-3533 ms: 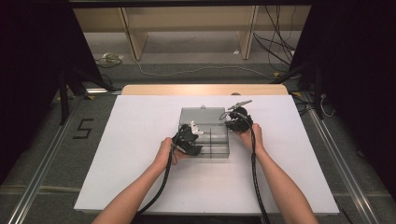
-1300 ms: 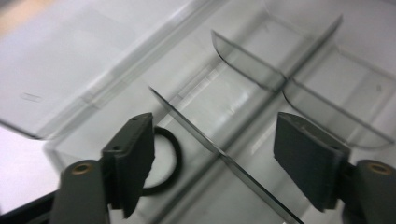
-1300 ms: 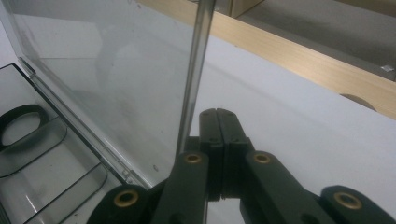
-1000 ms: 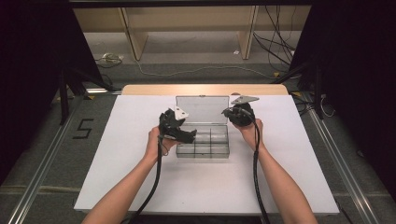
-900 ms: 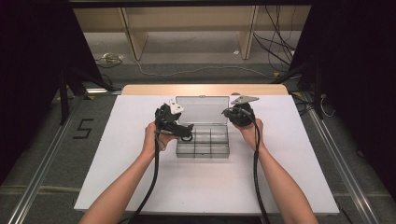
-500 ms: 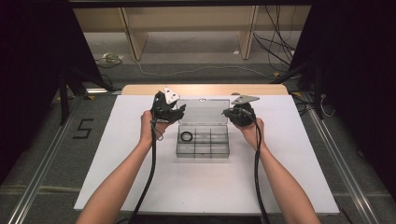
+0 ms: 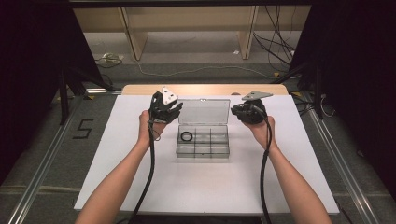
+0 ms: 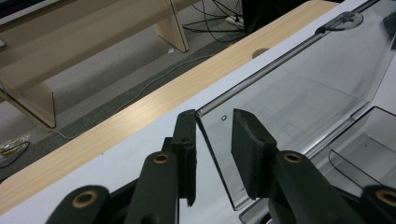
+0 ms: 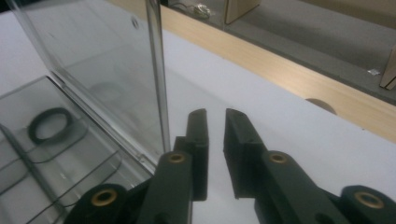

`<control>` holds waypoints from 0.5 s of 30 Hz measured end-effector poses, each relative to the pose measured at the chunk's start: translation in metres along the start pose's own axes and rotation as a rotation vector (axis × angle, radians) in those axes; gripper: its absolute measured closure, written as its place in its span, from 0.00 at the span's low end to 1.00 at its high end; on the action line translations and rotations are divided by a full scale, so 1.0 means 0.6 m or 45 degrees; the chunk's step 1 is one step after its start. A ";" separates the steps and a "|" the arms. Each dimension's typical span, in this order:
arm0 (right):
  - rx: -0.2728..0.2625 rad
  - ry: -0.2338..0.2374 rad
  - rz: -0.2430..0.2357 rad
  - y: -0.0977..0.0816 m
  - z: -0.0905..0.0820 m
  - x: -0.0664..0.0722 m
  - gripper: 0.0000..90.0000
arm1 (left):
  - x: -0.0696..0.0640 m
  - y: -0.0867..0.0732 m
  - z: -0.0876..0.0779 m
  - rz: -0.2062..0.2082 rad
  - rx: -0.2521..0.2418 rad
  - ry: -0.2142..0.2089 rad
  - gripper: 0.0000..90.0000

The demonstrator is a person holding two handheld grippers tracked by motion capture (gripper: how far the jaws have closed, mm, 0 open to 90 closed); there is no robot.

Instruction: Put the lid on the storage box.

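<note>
A clear plastic compartment box [image 7: 203,148] sits mid-table with its lid [image 7: 204,111] standing upright. A black ring [image 7: 186,136] lies in the far left compartment and also shows in the right gripper view [image 9: 49,125]. My left gripper [image 7: 179,108] is at the lid's left edge. Its jaws have just been closing. In the left gripper view [image 8: 215,116] the lid's corner [image 8: 289,93] stands between them, close to one jaw, with a gap to the other. My right gripper [image 7: 234,111] is beside the lid's right edge. Its jaws [image 9: 215,114] have just been opening, with nothing between them; the lid [image 9: 93,60] stands just beside them.
The box rests on a white mat [image 7: 116,177] over the table. A wooden strip [image 7: 140,88] with a hole [image 9: 321,105] runs along the far edge. Beyond it are the floor, cables and wooden furniture legs. Both cables trail back along the person's forearms.
The lid, flat at first, now stands upright. My left gripper rose from the box's near left to the lid's left edge, baring the ring. The right gripper lifted slightly.
</note>
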State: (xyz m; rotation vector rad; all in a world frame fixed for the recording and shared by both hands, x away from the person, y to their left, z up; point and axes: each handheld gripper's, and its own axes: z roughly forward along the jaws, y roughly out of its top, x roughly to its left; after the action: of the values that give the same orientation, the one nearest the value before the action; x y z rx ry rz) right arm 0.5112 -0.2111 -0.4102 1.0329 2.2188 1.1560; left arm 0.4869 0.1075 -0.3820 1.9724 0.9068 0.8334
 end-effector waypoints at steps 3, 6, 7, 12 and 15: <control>0.011 0.024 -0.004 0.008 -0.019 0.005 0.77 | 0.001 -0.001 -0.001 -0.017 -0.007 -0.011 0.79; -0.003 0.045 0.005 0.020 -0.026 0.011 0.71 | 0.003 -0.002 -0.002 -0.022 -0.006 -0.020 0.80; -0.005 0.047 0.006 0.026 -0.027 0.014 0.70 | 0.002 -0.001 -0.002 -0.018 -0.004 -0.021 0.80; -0.031 0.078 0.016 0.051 -0.022 0.027 0.71 | 0.004 -0.002 -0.005 0.006 0.009 -0.037 0.80; -0.006 0.092 0.028 0.057 -0.014 0.033 0.75 | 0.003 -0.003 -0.008 0.004 0.007 -0.044 0.81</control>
State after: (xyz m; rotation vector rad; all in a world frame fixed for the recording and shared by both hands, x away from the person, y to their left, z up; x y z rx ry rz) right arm 0.5074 -0.1871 -0.3780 1.0318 2.2644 1.2256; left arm 0.4837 0.1116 -0.3806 1.9873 0.8866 0.7970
